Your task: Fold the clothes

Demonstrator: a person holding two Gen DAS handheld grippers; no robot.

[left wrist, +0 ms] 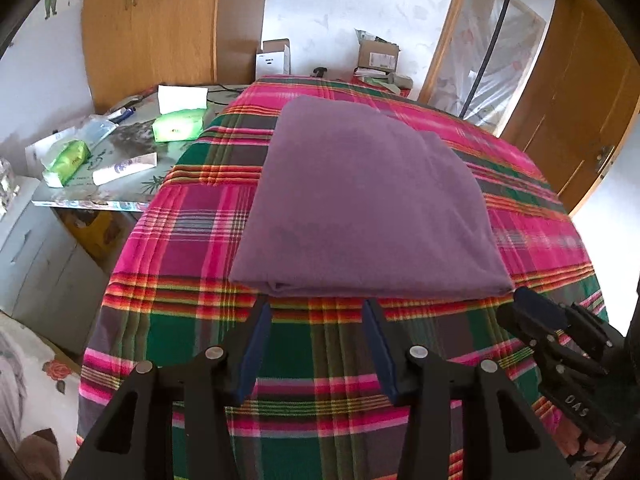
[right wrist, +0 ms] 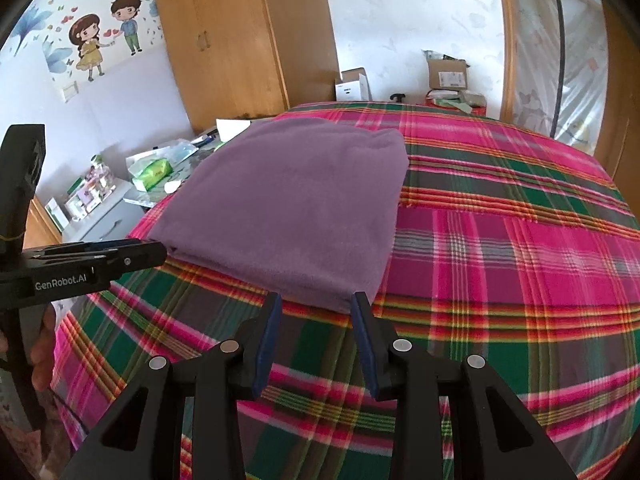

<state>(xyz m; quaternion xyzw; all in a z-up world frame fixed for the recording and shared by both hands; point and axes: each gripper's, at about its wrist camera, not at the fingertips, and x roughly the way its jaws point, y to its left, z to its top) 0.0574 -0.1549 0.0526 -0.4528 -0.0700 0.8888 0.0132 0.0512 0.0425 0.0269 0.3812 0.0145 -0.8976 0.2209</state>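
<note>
Purple folded cloth (left wrist: pixel 368 200) lying flat on a plaid-covered bed (left wrist: pixel 328 364). Beyond the bed's left edge, crowding a desk (left wrist: pixel 120 196): green tissue packs (left wrist: pixel 178 127) and a white tube (left wrist: pixel 125 168); wooden wardrobe (left wrist: pixel 152 28) standing behind. Left hand-held gripper (left wrist: pixel 316 308) hovering just short of the cloth's near edge, tilting downward, jaws gaping with nothing between. Right hand-held gripper (right wrist: pixel 316 300) poising at the near right corner, jaws parted, gripping nothing.
</note>
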